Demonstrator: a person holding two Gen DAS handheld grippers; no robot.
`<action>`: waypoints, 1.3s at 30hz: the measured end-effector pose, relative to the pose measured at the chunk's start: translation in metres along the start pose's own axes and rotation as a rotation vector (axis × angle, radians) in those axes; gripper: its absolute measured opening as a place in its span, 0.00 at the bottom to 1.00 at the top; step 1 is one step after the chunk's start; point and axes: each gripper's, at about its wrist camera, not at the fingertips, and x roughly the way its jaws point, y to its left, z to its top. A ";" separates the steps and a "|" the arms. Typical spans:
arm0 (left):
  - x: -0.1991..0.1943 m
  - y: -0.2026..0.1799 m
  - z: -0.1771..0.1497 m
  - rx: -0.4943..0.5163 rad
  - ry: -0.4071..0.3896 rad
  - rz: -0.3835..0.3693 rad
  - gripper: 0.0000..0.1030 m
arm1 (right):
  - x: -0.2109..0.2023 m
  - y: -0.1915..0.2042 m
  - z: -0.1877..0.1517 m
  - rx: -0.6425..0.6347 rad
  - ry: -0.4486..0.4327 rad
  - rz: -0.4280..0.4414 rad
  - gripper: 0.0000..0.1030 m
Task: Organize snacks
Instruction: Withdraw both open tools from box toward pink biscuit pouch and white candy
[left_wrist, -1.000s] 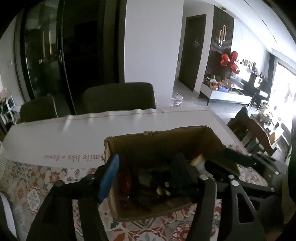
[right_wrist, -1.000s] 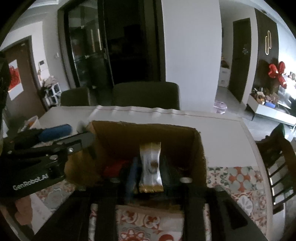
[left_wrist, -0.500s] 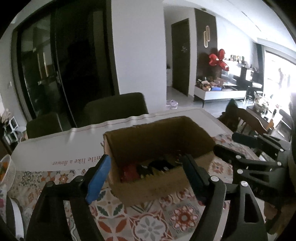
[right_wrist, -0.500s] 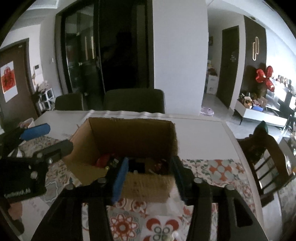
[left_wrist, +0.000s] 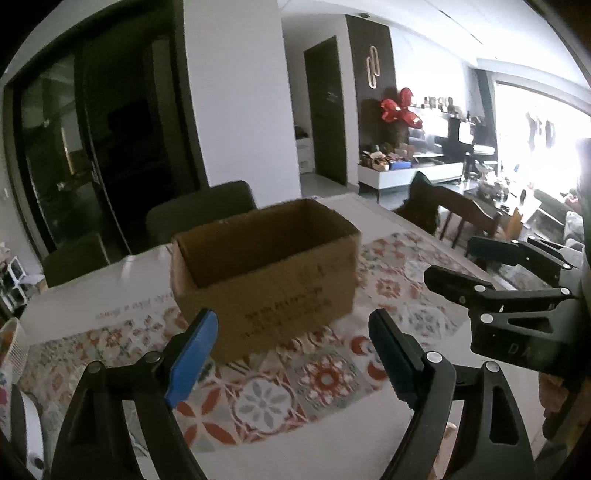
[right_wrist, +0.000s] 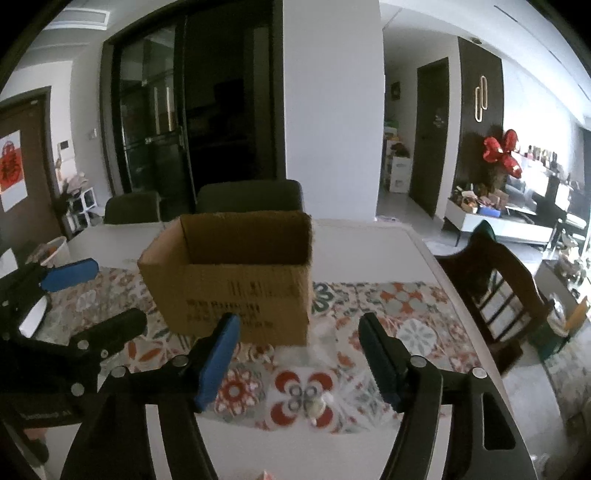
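An open brown cardboard box (left_wrist: 266, 273) (right_wrist: 236, 284) stands on the patterned tablecloth; from this low angle its contents are hidden. My left gripper (left_wrist: 291, 325) hovers a short way in front of the box, jaws opening, nothing between the blue pads (left_wrist: 192, 354). My right gripper (right_wrist: 299, 325) also sits in front of the box, jaws opening and empty. Each gripper shows in the other's view: the right gripper (left_wrist: 450, 258) at the right edge, the left gripper (right_wrist: 116, 291) at the left edge. A small pale item (right_wrist: 317, 404) lies on the cloth below the right fingers.
Two dark chairs (right_wrist: 251, 197) stand behind the table (right_wrist: 369, 240), and a wooden chair (right_wrist: 491, 273) is at its right side. A white basket (right_wrist: 55, 247) sits at the far left. The tablecloth (left_wrist: 325, 376) covers the near half of the table.
Both grippers have drawn back from inside the box to in front of it and their jaws have widened. The snack bar seen between the right fingers is out of sight.
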 end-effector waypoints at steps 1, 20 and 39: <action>-0.002 -0.003 -0.005 0.003 0.007 -0.011 0.82 | -0.003 -0.001 -0.004 0.005 0.004 0.000 0.68; 0.013 -0.075 -0.082 0.130 0.260 -0.253 0.82 | -0.021 -0.027 -0.106 0.091 0.221 -0.028 0.68; 0.065 -0.115 -0.124 0.160 0.439 -0.351 0.79 | -0.006 -0.049 -0.160 0.182 0.396 -0.057 0.68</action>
